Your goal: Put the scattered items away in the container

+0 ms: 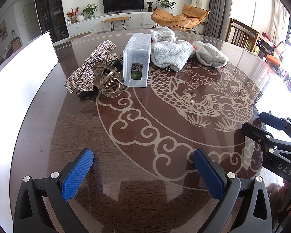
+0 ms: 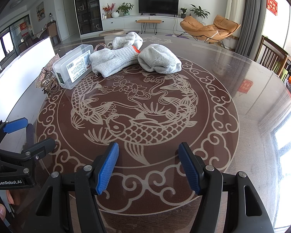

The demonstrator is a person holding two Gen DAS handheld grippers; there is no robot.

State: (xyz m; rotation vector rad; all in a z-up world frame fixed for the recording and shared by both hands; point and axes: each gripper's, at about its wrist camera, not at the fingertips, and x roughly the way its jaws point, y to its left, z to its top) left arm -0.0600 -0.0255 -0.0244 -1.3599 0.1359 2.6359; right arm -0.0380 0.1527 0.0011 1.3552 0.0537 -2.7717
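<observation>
Standing on edge, the clear box [image 1: 137, 60] runs lengthwise away from the left tool [image 1: 143, 171].

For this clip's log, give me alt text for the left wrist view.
The open left gripper hovers empty above a dark round table with a fish pattern. Farther off lie a rhinestone bow, an amber hair claw, a clear plastic box and grey knit gloves.

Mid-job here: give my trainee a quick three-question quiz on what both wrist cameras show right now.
1. True or false: the left gripper holds a hair clip.
2. What lies right of the plastic box in the left wrist view? A) grey gloves B) a sparkly bow C) a phone
3. Fill in: the right gripper jaws are ____.

Key: 1 false; 2 A; 3 open.
</observation>
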